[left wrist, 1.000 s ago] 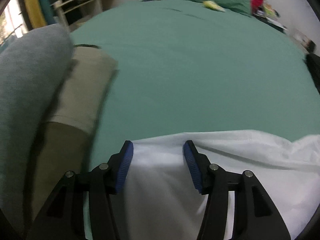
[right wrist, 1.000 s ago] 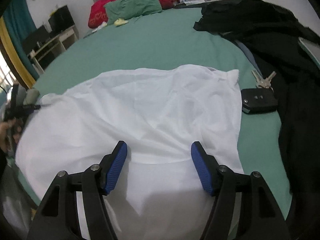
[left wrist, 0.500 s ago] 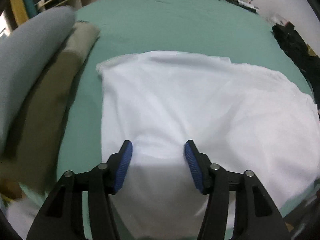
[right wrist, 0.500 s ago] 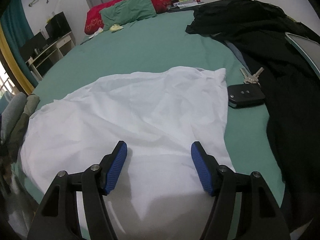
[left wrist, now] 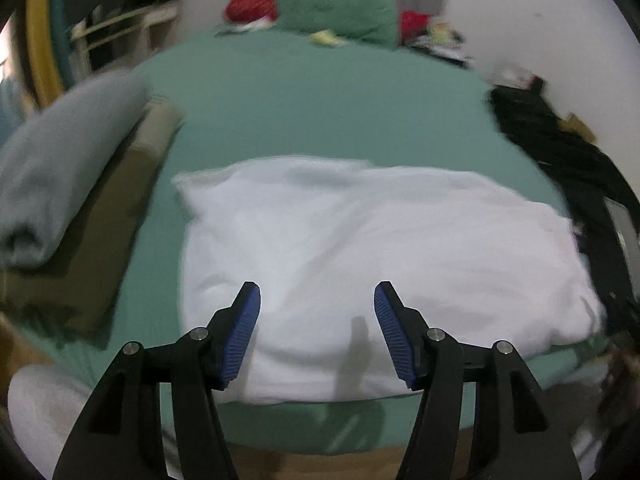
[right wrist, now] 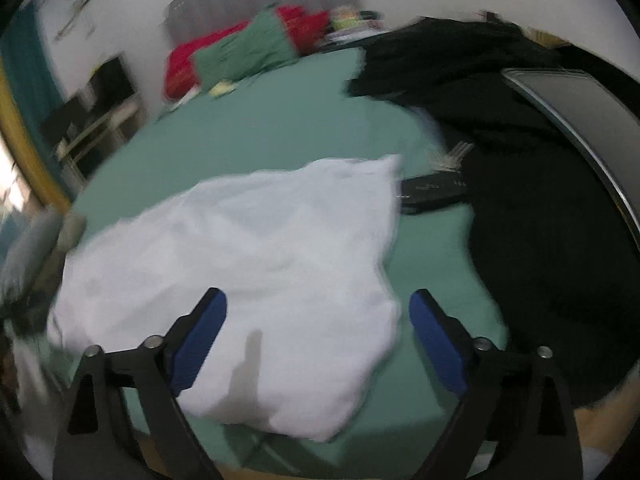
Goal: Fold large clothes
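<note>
A white garment (left wrist: 360, 248) lies folded over in a rough rectangle near the front edge of the green bed (left wrist: 312, 96). My left gripper (left wrist: 317, 300) hovers above the garment's near part, open, with no cloth between its blue pads. In the right wrist view the same white garment (right wrist: 248, 256) spreads left of centre. My right gripper (right wrist: 318, 312) hangs over its near right corner; its jaws are opening wide and hold nothing.
A rolled grey cloth (left wrist: 52, 168) and an olive folded one (left wrist: 108, 220) lie at the bed's left edge. Black clothes (right wrist: 532, 208), a black key fob (right wrist: 432, 194) with keys and a grey-rimmed object (right wrist: 592, 128) lie right. Pillows (left wrist: 336, 12) sit at the head. Shelving (left wrist: 116, 36) stands left.
Both grippers have pulled back and risen from the white garment, so more of the bed shows. The right gripper's jaws have spread wider. The garment lies still.
</note>
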`<state>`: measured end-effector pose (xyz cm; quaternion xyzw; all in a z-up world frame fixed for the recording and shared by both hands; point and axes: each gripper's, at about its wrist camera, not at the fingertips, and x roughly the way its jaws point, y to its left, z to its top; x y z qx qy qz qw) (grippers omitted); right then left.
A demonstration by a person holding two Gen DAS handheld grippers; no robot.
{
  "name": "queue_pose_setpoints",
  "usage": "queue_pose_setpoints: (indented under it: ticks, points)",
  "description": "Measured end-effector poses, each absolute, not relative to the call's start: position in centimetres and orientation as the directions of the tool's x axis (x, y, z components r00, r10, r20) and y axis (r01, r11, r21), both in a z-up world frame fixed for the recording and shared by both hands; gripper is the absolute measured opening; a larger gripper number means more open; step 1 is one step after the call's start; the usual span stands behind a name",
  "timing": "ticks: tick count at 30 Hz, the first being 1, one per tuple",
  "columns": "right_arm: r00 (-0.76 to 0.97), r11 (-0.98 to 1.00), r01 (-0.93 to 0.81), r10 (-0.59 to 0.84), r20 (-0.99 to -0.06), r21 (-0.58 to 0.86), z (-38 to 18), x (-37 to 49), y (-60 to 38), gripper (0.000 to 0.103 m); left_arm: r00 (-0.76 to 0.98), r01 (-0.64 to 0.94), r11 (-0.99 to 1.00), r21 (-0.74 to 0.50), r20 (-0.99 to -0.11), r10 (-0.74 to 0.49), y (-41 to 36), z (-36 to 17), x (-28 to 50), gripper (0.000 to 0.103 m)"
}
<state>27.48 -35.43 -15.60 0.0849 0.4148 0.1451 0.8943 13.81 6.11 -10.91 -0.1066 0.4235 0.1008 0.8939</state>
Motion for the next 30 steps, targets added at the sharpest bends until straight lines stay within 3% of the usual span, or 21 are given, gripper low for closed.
queue_pose_setpoints:
  ticks: [4,9,12,14,17,22,23,24,26,30]
  points:
    - [0.556,0.876,-0.038,0.417,-0.719,0.480,-18.2,28.7,-38.9,0.095,0.641,-0.169,0.977,-0.131,-0.767,0.008,2.0,-10.5,16.0,0.063]
    - [0.525,0.839,-0.104,0.502,-0.687,0.534,-18.8,30.5,-37.1,0.097,0.645,-0.107,0.983,-0.152,-0.762,-0.048,-0.7,-11.5,19.3,0.063]
    - [0.520,0.866,-0.127,0.474,-0.711,0.484,-18.9,30.8,-35.3,0.099,0.623,-0.076,0.980,-0.186,-0.776,-0.099,-1.7,-12.6,20.6,0.063]
    - [0.483,0.815,-0.186,0.562,-0.671,0.549,-18.9,31.2,-34.0,0.099,0.595,-0.071,0.974,-0.217,-0.793,-0.133,-2.1,-14.1,21.7,0.063]
    - [0.415,0.746,-0.244,0.658,-0.629,0.619,-19.4,31.4,-31.7,0.099,0.502,-0.082,0.979,-0.188,-0.856,-0.122,-2.8,-17.7,22.8,0.063]
    - [0.343,0.673,-0.276,0.736,-0.583,0.687,-20.0,31.8,-28.3,0.098,0.557,-0.095,0.992,-0.088,-0.830,-0.021,-5.0,-18.4,22.6,0.063]
    - [0.342,0.678,-0.276,0.732,-0.590,0.682,-19.9,31.9,-27.7,0.096,0.563,-0.100,0.992,-0.080,-0.827,-0.010,-5.3,-18.5,22.6,0.064]
    - [0.335,0.670,-0.281,0.739,-0.584,0.687,-19.9,32.0,-27.1,0.084,0.568,-0.106,0.991,-0.080,-0.823,-0.006,-5.3,-18.6,22.6,0.064]
    - [0.324,0.663,-0.264,0.745,-0.584,0.700,-20.1,32.1,-26.4,0.048,0.574,-0.111,0.991,-0.076,-0.819,0.001,-5.5,-18.7,22.6,0.064]
    - [0.323,0.640,-0.303,0.766,-0.555,0.706,-19.1,31.8,-24.9,0.039,0.574,-0.092,0.993,-0.072,-0.819,-0.006,-5.3,-18.4,22.7,0.064]
